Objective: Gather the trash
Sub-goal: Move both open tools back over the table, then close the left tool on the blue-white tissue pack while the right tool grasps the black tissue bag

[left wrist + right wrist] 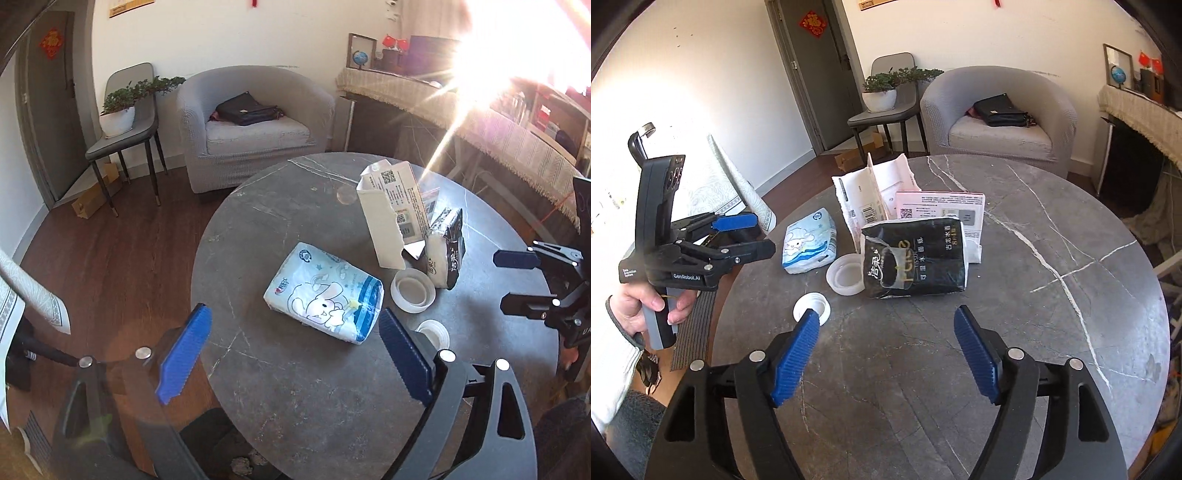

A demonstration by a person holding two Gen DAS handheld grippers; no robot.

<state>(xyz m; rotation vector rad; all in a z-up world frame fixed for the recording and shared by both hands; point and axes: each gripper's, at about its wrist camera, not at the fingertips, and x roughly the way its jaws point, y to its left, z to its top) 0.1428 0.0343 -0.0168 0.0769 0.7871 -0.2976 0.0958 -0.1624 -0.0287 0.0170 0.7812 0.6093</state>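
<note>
Left gripper (295, 350) jaws spread, empty, hovering near the blue tissue pack (324, 303) on the round table (295, 406). Right of it: white cap (812, 307), clear lid (846, 275), torn cartons (871, 195), black tissue pack (914, 256). Right gripper (886, 350) jaws spread, empty. Step looks like approach; next calls for closing on a pack.

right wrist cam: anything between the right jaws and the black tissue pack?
Nothing. In the right wrist view only bare marble tabletop lies between the open right gripper and the black tissue pack. The small white cap sits off beside the left jaw.
</note>
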